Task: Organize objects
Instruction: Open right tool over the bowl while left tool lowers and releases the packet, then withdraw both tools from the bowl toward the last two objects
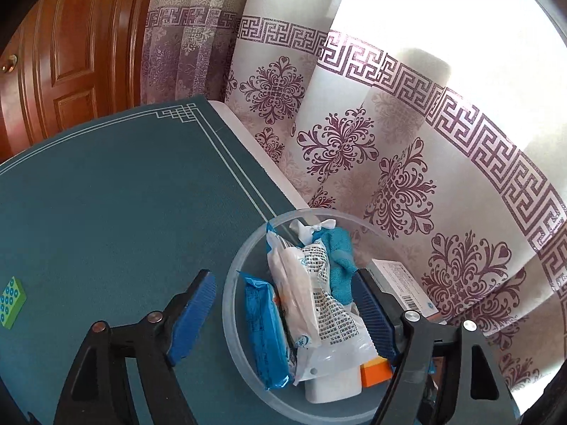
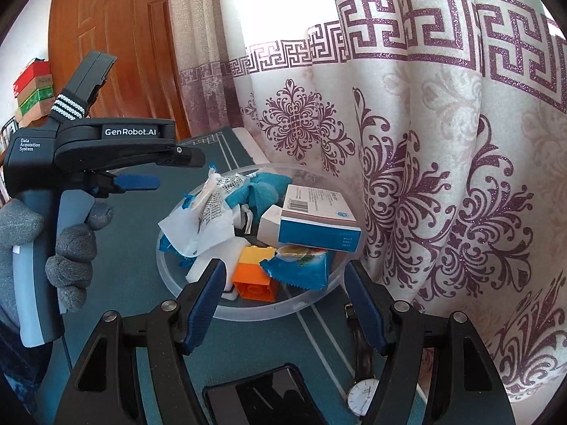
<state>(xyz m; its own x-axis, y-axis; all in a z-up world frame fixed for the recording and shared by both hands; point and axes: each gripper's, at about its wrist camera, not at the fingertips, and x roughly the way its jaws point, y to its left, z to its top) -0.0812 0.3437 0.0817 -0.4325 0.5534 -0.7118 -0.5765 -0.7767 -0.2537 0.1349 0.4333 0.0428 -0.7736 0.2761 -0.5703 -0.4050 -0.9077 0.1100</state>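
Observation:
A clear round bowl [image 1: 230,304] stands on the teal table mat near the curtain. It holds a blue packet [image 1: 265,333], a white printed packet [image 1: 319,283], a teal cloth [image 1: 340,258], an orange brick [image 1: 375,372] and a barcoded box [image 1: 400,283]. My left gripper [image 1: 285,279] hangs open over the bowl, its pads touching nothing. A green brick [image 1: 12,301] lies on the mat at far left. In the right wrist view my right gripper [image 2: 285,267] is open at the bowl's [image 2: 248,313] near rim, empty. A gloved hand holds the left gripper [image 2: 177,170] there.
A wristwatch [image 2: 359,393] and a dark phone [image 2: 262,396] lie on the mat below my right gripper. The patterned curtain [image 2: 425,177] hangs right behind the bowl. A wooden door [image 1: 71,53] and stacked boxes [image 2: 33,88] are at the back left.

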